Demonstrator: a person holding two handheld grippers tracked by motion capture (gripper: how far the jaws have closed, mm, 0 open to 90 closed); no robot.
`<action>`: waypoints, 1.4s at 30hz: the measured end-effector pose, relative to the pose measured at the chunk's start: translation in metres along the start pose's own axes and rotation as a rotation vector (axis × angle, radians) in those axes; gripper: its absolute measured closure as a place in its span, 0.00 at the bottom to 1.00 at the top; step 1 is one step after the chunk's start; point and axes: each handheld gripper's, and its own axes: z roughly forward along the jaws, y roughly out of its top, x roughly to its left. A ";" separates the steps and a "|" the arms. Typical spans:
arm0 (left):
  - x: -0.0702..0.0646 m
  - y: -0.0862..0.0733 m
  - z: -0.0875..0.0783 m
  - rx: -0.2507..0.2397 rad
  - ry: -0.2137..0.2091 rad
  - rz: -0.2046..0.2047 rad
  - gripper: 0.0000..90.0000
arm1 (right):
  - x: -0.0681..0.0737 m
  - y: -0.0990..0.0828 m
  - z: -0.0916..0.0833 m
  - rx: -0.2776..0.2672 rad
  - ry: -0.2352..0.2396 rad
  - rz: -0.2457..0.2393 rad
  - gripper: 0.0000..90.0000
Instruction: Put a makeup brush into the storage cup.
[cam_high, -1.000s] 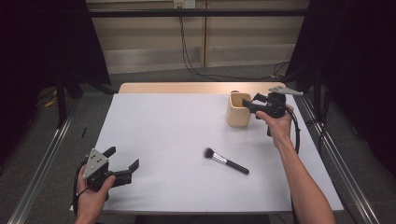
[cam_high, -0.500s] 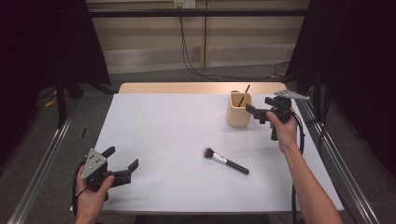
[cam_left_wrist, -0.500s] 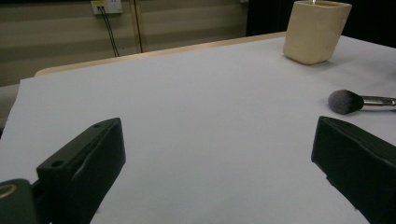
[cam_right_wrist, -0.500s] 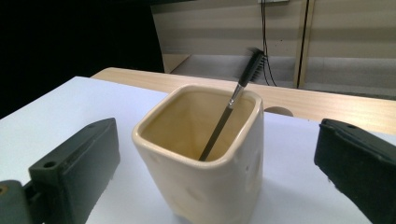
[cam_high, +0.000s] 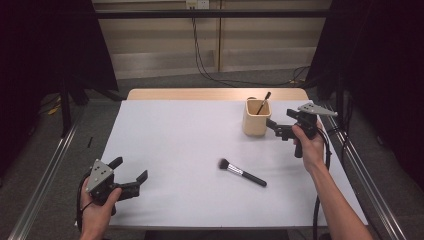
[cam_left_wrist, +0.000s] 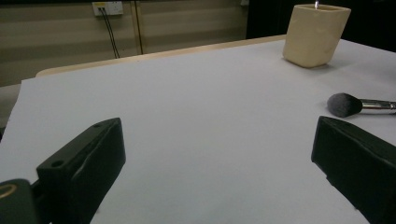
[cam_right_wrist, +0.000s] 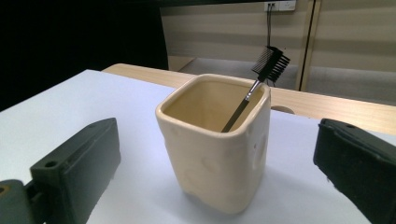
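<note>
on the white bench (cam_high: 175, 150), the right hand-held gripper (cam_high: 274, 127) sits just beside a cream square cup (cam_high: 256, 118), jaws just opened wide with nothing between them. a thin black comb brush (cam_high: 263, 102) leans inside (handle down). the left hand-held gripper (cam_high: 131, 172) is open too.

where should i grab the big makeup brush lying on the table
Grip the makeup brush on its black handle, near the middle, coming straight down from above. It lies flat on the white table with the soft head toward the far left and the handle running to the near right, so set the jaws across the thin handle. The bristles would likely squash.
</note>
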 end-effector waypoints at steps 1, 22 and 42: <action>0.000 0.000 0.000 -0.001 0.000 0.000 0.03 | 0.002 -0.001 -0.002 -0.008 -0.012 -0.008 0.01; 0.000 0.000 -0.003 -0.015 -0.009 -0.020 0.03 | 0.026 -0.032 -0.039 -0.015 -0.014 -0.046 0.01; 0.002 -0.001 -0.009 -0.032 0.007 -0.033 0.03 | 0.038 -0.059 -0.073 0.004 -0.027 -0.054 0.01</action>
